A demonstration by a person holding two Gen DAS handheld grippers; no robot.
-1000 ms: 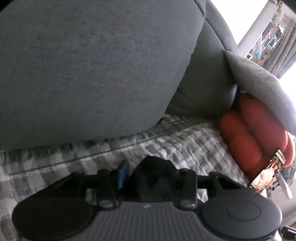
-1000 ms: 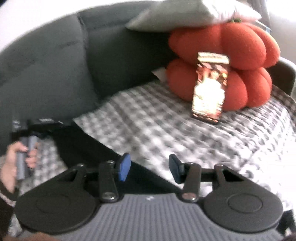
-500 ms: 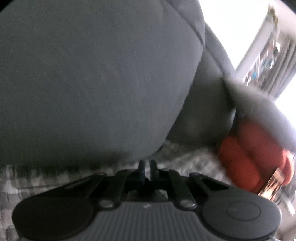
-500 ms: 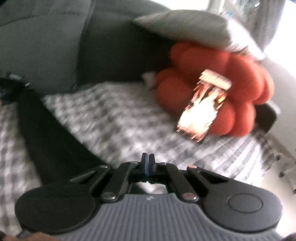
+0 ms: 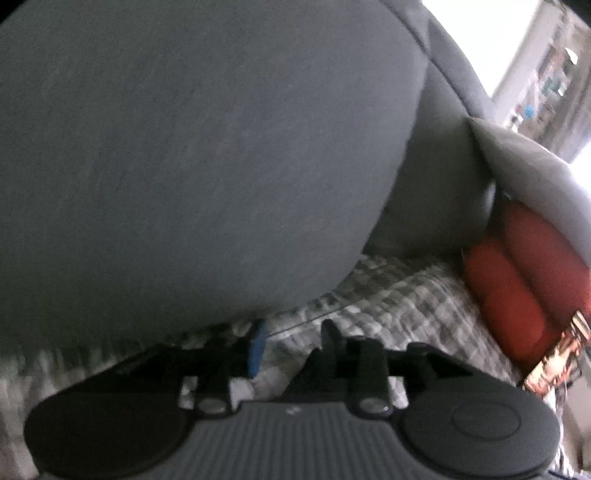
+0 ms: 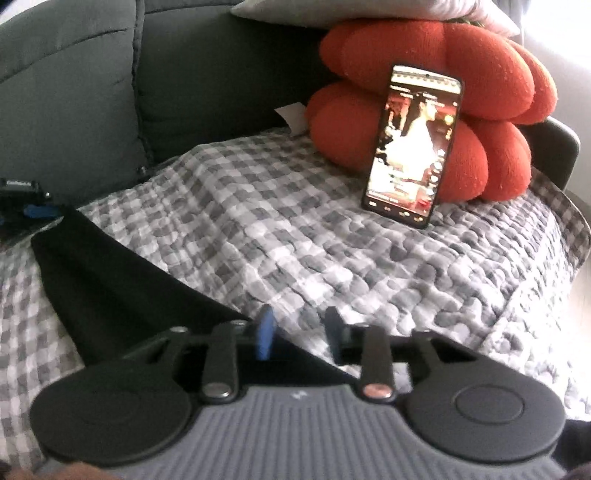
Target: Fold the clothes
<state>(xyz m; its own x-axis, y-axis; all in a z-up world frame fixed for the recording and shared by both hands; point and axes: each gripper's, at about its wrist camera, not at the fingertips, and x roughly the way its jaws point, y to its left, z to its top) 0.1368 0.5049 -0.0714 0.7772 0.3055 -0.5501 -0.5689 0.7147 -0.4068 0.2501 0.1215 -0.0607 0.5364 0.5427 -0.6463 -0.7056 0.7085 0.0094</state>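
In the right wrist view, the right gripper (image 6: 297,338) sits at the bottom centre of the frame with its fingers (image 6: 265,334) spread and opening; nothing is pinched between them, only the edge of a black garment (image 6: 122,291) and the checked blanket (image 6: 332,251) lie below the gap. The garment runs as a dark band from the left edge of the frame down to the bottom centre, lying flat on the blanket. At the far left edge the left gripper (image 6: 27,205) shows small, near the upper end of the garment. A phone (image 6: 412,146) with a lit screen leans against a red cushion (image 6: 439,122) in the upper right, and a pale pillow (image 6: 351,13) rests on top of that cushion. A dark grey sofa back (image 6: 74,99) fills the upper left.

In the left wrist view, the left gripper (image 5: 291,345) also has its fingers (image 5: 256,347) apart and opening, with only blanket (image 5: 406,295) visible between them.
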